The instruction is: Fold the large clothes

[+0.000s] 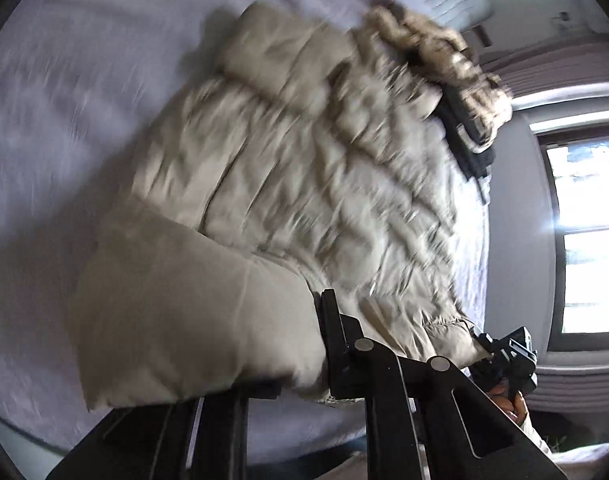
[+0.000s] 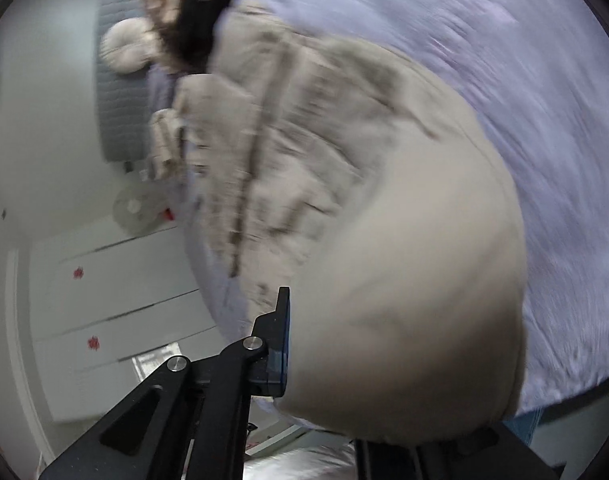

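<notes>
A cream quilted puffer coat (image 1: 304, 168) with a fur-trimmed hood (image 1: 436, 56) lies on a bed with a lilac sheet (image 1: 64, 100). My left gripper (image 1: 288, 360) is shut on the coat's bottom hem corner; one finger (image 1: 332, 340) shows, the other is hidden under fabric. In the right wrist view the coat (image 2: 304, 152) bulges over my right gripper (image 2: 344, 344), which is shut on the other hem corner; only its left finger (image 2: 282, 336) shows. The right gripper also shows in the left wrist view (image 1: 508, 356). Both views are motion-blurred.
A grey headboard (image 2: 112, 92) and a cream pillow (image 2: 124, 48) are at the bed's far end. White drawers (image 2: 116, 304) with red marks stand left of the bed. A bright window (image 1: 588, 236) is on the right.
</notes>
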